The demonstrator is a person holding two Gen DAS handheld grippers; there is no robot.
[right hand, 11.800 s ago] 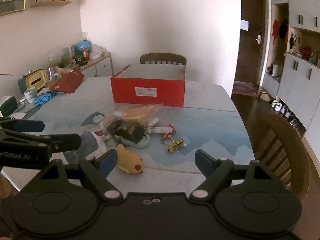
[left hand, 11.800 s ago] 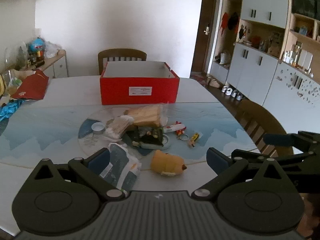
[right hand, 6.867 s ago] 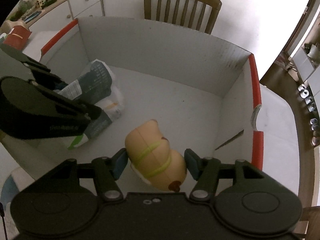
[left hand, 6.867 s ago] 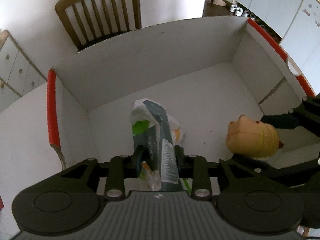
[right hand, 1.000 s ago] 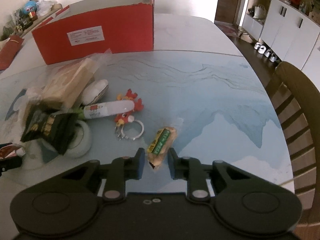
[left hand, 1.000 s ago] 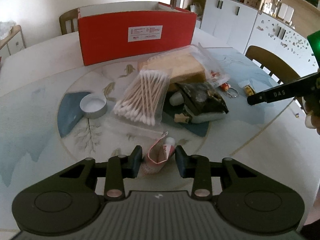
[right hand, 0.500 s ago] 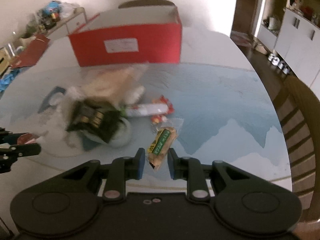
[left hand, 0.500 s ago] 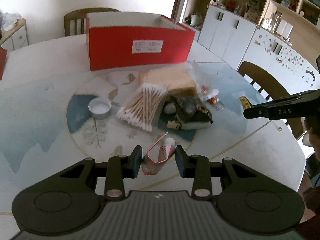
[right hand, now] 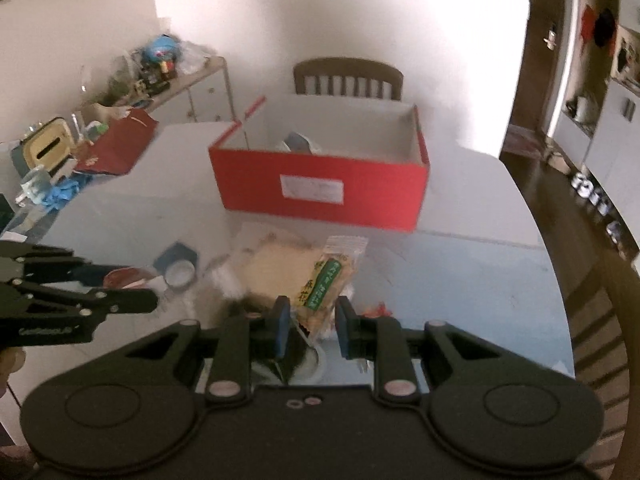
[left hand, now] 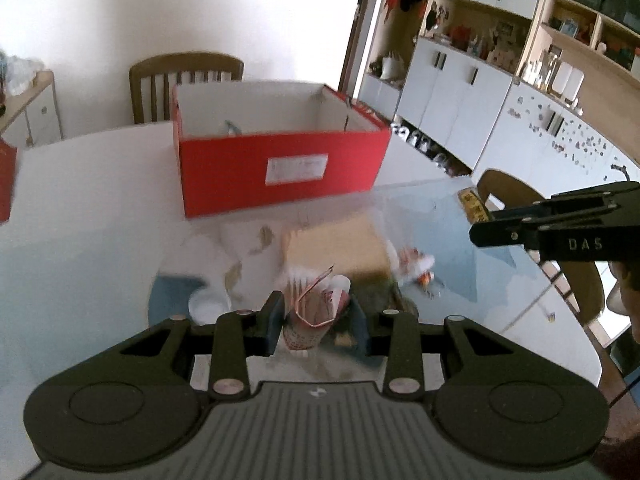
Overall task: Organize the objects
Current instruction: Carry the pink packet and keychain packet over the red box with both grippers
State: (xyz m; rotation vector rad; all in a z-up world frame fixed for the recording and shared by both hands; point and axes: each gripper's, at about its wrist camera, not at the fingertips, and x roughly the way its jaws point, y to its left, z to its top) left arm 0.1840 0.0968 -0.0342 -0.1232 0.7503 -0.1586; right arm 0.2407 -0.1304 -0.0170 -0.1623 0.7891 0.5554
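Left wrist view: crumpled red-and-white squeeze tube (left hand: 316, 312), held above the table (left hand: 80, 240), pinched between the narrowly set jaws of the left gripper (left hand: 318, 322). Open red cardboard box (right hand: 320, 184) stood beyond, a grey-and-white packet (right hand: 298, 142) inside. Right gripper (right hand: 310, 328) clamped a clear-wrapped snack bar with green label (right hand: 326, 280), likewise aloft.

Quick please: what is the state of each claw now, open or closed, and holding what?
Left claw: closed on a crumpled red-and-white tube.
Right claw: closed on a green-labelled snack packet.
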